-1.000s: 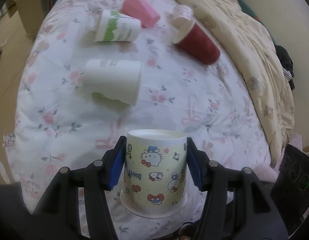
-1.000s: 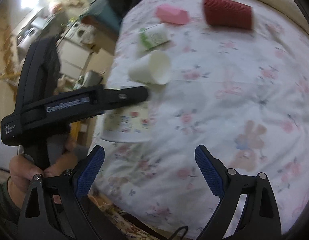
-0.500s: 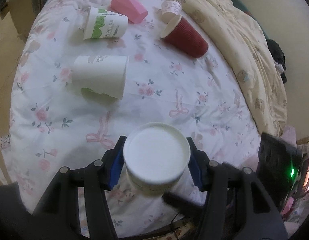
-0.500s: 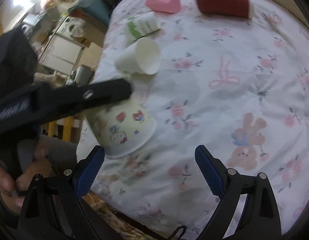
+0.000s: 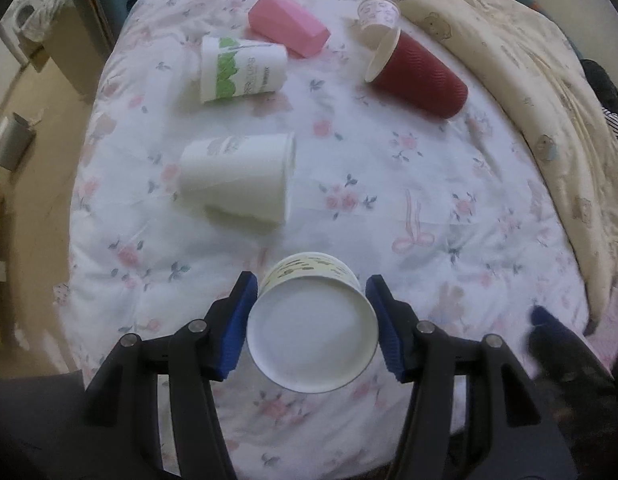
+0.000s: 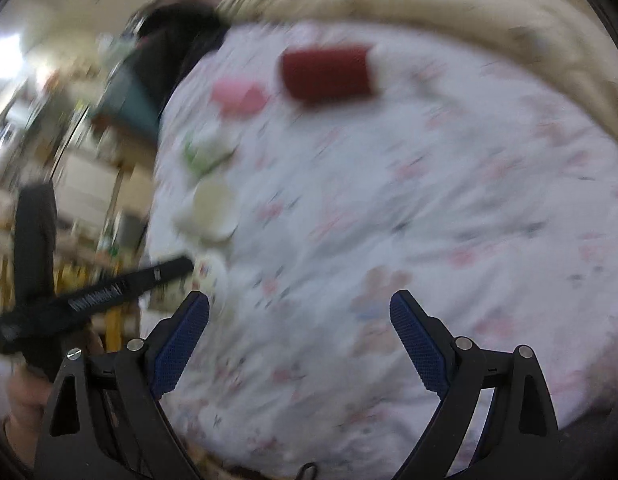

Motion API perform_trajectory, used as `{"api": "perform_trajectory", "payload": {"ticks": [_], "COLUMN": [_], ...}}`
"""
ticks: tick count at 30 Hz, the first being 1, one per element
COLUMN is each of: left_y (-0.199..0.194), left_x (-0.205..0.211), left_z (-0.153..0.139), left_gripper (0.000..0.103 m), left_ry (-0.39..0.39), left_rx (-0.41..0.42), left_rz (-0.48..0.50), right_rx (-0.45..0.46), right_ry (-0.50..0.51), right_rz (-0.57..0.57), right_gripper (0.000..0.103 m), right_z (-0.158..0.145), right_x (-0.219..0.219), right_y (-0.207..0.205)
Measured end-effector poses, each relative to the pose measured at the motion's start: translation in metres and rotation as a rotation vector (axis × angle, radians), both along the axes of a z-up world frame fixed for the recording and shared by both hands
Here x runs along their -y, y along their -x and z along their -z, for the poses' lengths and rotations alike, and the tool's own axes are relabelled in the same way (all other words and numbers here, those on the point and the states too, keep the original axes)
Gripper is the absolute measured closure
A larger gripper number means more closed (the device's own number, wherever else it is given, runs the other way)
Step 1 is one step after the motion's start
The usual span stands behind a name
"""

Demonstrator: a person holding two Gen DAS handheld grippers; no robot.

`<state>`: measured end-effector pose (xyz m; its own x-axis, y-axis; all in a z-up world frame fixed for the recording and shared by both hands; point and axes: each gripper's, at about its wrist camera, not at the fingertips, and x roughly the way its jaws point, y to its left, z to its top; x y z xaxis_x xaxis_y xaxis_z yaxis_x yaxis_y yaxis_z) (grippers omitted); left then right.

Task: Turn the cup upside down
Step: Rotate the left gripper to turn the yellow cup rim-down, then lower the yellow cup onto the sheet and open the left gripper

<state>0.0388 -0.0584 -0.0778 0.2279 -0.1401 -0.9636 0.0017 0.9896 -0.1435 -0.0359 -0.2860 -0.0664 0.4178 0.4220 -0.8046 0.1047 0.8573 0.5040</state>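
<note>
Left wrist view: left gripper clamped on the patterned paper cup, blue pads pressed to either side of it. Cup sits at lower centre of the frame, held above the floral bedsheet, tilted so its white base faces the camera; only a strip of the printed wall shows along the top edge.

Other items on the sheet, all lying on their sides:
- plain white cup, left of centre, mouth toward the right
- green-and-white cup, upper left
- pink box, upper centre, just beside the green-and-white cup
- red ribbed cup, upper right, mouth toward the upper left
- small clear cup, touching or nearly touching the red cup's rim; cannot tell which

Cream quilt bunched along the right edge of the frame.

Right wrist view: heavily blurred. Right gripper at bottom of frame, fingers wide apart, nothing between them, floral sheet beyond. At lower left the other gripper appears as a dark bar, with part of the patterned cup at its tip. Red cup and pink box readable as blurs in the upper centre; the plain white cup left of centre.
</note>
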Motion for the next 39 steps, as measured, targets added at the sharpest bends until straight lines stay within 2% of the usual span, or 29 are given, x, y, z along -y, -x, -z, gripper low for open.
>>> {"api": "perform_trajectory", "payload": {"ticks": [3, 7, 15, 21, 22, 23, 25, 28, 33, 35, 39], "left_y": [-0.007, -0.017, -0.029, -0.029, -0.029, -0.028, -0.027, -0.023, -0.019, -0.014, -0.006], "left_x": [0.013, 0.025, 0.034, 0.038, 0.039, 0.038, 0.037, 0.036, 0.032, 0.03, 0.024], "left_z": [0.013, 0.039, 0.048, 0.051, 0.052, 0.052, 0.048, 0.039, 0.022, 0.013, -0.007], "left_gripper": [0.05, 0.05, 0.05, 0.048, 0.042, 0.031, 0.021, 0.021, 0.02, 0.007, 0.0], "left_ry": [-0.021, -0.045, -0.099, -0.117, -0.114, -0.114, -0.115, -0.133, -0.103, -0.092, -0.054], "left_rx": [-0.01, -0.069, -0.05, -0.047, -0.054, -0.056, -0.036, 0.019, 0.05, 0.071, 0.121], "left_rz": [-0.045, -0.091, -0.118, -0.084, -0.08, -0.077, -0.078, -0.073, -0.067, -0.058, -0.041], "right_rx": [0.014, 0.016, 0.028, 0.027, 0.024, 0.023, 0.023, 0.021, 0.025, 0.036, 0.069], "right_ry": [-0.047, -0.111, -0.169, -0.173, -0.172, -0.169, -0.16, -0.146, -0.125, -0.115, -0.093], "right_rz": [0.086, 0.133, 0.104, 0.091, 0.088, 0.085, 0.077, 0.071, 0.054, 0.049, 0.038], "right_gripper": [0.008, 0.008, 0.008, 0.008, 0.008, 0.008, 0.008, 0.008, 0.008, 0.008, 0.008], "right_z": [-0.005, -0.007, -0.012, -0.012, -0.011, -0.011, -0.011, -0.01, -0.009, -0.01, -0.015], "right_x": [0.025, 0.041, 0.033, 0.028, 0.027, 0.026, 0.023, 0.021, 0.015, 0.013, 0.009], "right_y": [0.0, 0.0, -0.003, -0.004, -0.004, -0.004, -0.004, -0.005, -0.008, -0.008, -0.008]}}
